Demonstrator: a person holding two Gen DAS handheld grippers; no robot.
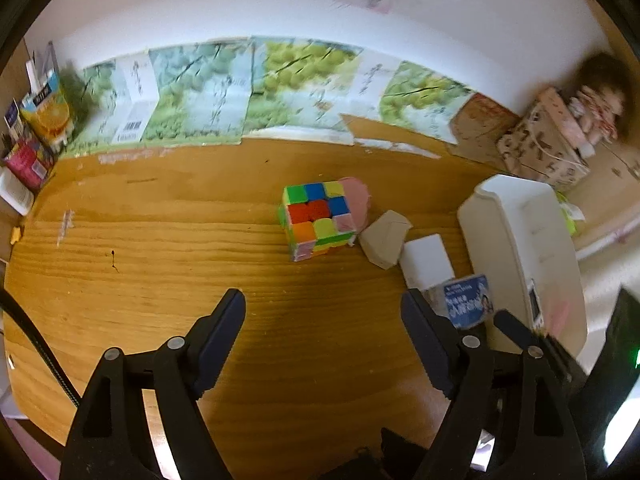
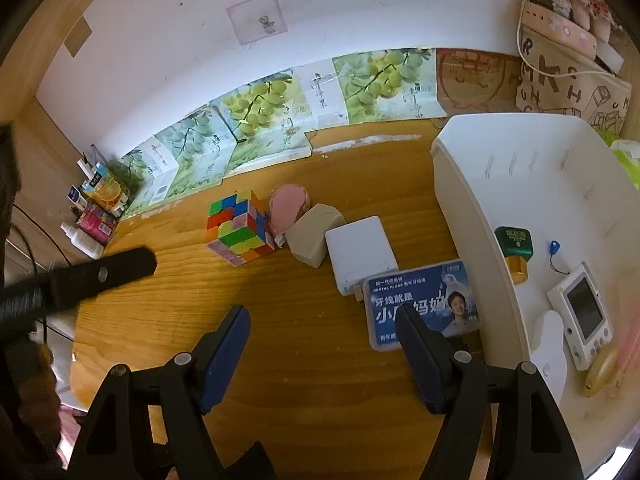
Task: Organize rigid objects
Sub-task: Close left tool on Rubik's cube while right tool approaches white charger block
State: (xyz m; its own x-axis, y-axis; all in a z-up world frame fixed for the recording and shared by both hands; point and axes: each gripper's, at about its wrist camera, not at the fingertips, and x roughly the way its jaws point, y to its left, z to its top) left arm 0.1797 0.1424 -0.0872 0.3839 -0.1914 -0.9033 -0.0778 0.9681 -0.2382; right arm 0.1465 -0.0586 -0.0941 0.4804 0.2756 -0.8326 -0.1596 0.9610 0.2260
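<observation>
A wooden desk [image 2: 304, 360] meets a white wall [image 2: 168, 40] at the far side, where grape-printed cardboard panels [image 2: 256, 120] lean; wooden side panels flank it left and right

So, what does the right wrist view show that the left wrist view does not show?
Only the right wrist view looks into the white bin: a green box, a blue tag and a white device with a screen lie inside. Only the left wrist view shows the bin's outer wall. Both show the puzzle cube, the pink object, the beige object, the white box, the blue floss box and open grippers, left and right.
</observation>
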